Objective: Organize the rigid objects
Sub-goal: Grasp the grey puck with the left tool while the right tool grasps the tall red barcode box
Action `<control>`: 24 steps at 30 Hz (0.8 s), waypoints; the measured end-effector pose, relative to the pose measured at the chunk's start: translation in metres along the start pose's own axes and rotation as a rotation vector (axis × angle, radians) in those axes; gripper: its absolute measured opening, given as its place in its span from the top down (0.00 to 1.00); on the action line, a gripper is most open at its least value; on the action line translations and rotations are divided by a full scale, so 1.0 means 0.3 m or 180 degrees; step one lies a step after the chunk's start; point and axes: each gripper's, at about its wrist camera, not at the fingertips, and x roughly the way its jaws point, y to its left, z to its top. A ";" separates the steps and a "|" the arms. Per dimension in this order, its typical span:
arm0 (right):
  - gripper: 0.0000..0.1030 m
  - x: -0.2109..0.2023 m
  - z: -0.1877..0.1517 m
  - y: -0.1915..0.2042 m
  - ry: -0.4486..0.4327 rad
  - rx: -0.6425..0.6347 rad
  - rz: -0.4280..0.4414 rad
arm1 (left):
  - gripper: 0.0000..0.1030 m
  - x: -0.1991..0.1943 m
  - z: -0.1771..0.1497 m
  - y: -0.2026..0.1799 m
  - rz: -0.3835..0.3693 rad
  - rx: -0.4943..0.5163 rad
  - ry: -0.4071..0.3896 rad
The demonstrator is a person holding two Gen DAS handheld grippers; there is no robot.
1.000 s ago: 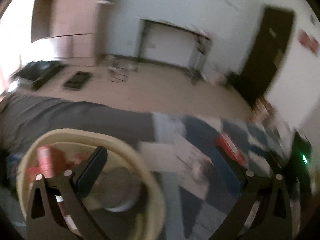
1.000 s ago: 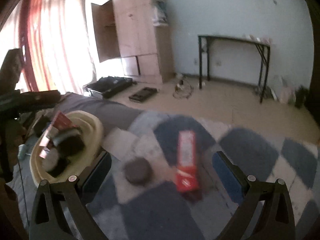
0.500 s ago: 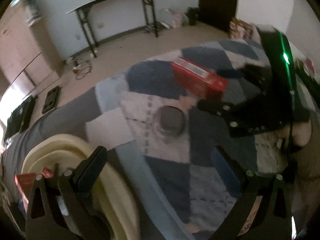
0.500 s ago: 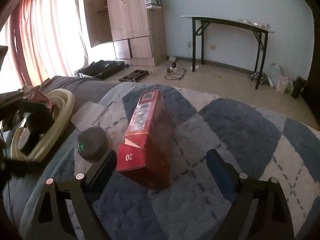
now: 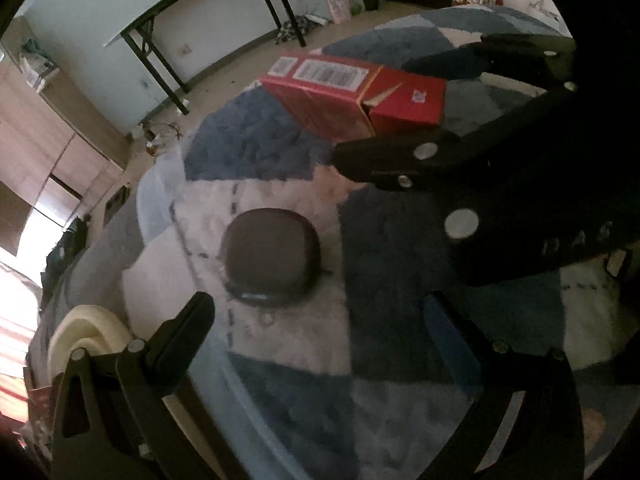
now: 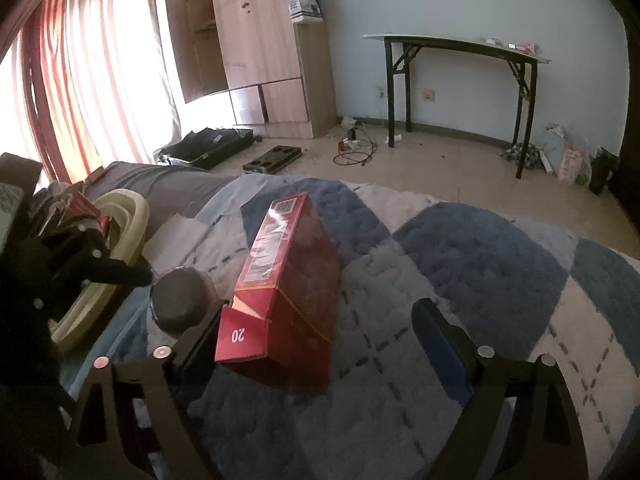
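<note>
A long red box [image 6: 280,280] lies on the blue-and-white checked blanket; it also shows in the left wrist view [image 5: 352,92]. My right gripper [image 6: 316,336] is open with the box's near end between its fingers, not clamped; it shows in the left wrist view [image 5: 400,104] too. A dark round case [image 5: 272,258] lies on the blanket left of the box, also in the right wrist view [image 6: 182,300]. My left gripper [image 5: 316,320] is open and empty just before the case. A cream basket [image 6: 104,248] with red packs stands at the left.
The blanket [image 6: 460,280] covers a bed whose far edge drops to a tiled floor. A black folding table [image 6: 456,48], a wooden wardrobe [image 6: 256,48], a cable tangle [image 6: 356,152] and black cases [image 6: 208,148] are on the floor beyond.
My left gripper swung from over the basket to the dark case. My right gripper moved forward and down until its open fingers straddle the red box's near end.
</note>
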 end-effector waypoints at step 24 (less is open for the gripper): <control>0.78 0.051 0.022 0.025 0.0100 -0.0121 0.0244 | 0.51 -0.061 0.012 0.139 -0.0473 -0.0705 -0.0398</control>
